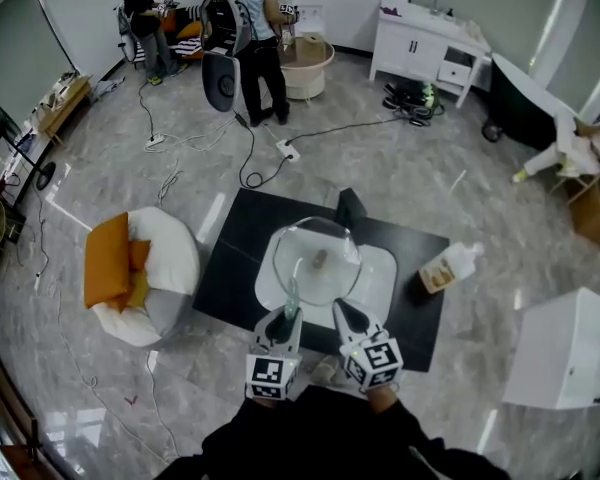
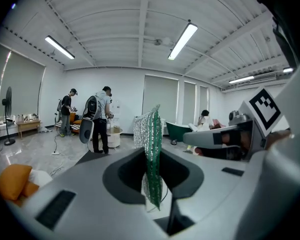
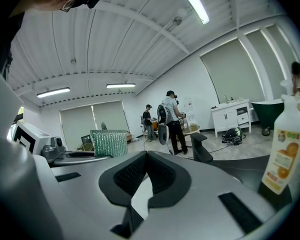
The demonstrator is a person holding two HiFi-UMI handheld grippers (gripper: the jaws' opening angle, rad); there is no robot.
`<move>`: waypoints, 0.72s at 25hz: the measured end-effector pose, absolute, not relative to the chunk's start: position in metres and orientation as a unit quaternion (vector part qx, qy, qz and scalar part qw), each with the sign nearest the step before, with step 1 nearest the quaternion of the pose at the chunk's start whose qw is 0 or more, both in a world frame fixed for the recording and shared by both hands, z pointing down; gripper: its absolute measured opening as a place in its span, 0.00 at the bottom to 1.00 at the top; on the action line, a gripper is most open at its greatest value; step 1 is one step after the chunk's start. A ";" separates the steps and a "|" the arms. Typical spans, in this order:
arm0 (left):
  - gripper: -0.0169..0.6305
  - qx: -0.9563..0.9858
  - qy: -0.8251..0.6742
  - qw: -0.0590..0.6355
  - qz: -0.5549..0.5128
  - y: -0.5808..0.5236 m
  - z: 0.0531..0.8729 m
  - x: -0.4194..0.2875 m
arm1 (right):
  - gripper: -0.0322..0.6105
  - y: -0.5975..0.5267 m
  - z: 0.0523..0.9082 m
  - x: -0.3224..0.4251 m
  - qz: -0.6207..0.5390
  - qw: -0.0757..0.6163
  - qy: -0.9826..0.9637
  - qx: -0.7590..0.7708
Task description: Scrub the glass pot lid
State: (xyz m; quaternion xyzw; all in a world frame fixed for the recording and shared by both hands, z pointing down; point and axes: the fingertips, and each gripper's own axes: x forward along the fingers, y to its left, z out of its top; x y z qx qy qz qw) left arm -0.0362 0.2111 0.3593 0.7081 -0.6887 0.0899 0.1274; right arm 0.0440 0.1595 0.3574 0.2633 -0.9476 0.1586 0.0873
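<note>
Holding both tools low at the near edge of the white tray (image 1: 383,286), which sits on a black mat (image 1: 238,260).

- Left gripper (image 2: 152,158): clamped on a green scrub pad (image 1: 292,296), which stands upright and edge-on between the jaws.
- Right gripper (image 3: 146,156): jaws pressed together, nothing between them.
- Glass lid (image 1: 318,238): on the tray, knob up, just ahead of both grippers. The pad does not look to be on the glass.
- Soap bottle (image 1: 448,266): lying at the mat's right side, apart from the tray.

Judgement: scrubbing is about to start.
- Tip the pad so its broad face, not its edge, meets the dome.
- Domed glass on a smooth tray will likely skate, so open the right gripper and steady the rim or knob first.
- Work in circles from the knob outward, with light pressure.
</note>
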 end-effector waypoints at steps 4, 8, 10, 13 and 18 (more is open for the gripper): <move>0.12 0.705 -0.686 0.148 0.101 0.204 0.373 -0.043 | 0.06 0.155 0.376 0.043 0.176 0.101 -0.940 0.273; 0.12 0.706 -0.680 0.171 0.101 0.194 0.382 -0.051 | 0.06 0.153 0.392 0.043 0.193 0.114 -0.931 0.289; 0.12 0.712 -0.670 0.174 0.115 0.188 0.392 -0.055 | 0.06 0.149 0.401 0.043 0.203 0.121 -0.925 0.298; 0.12 0.714 -0.662 0.194 0.122 0.180 0.405 -0.063 | 0.06 0.143 0.415 0.042 0.217 0.132 -0.914 0.316; 0.12 0.720 -0.646 0.212 0.140 0.165 0.429 -0.075 | 0.06 0.130 0.442 0.044 0.240 0.151 -0.893 0.348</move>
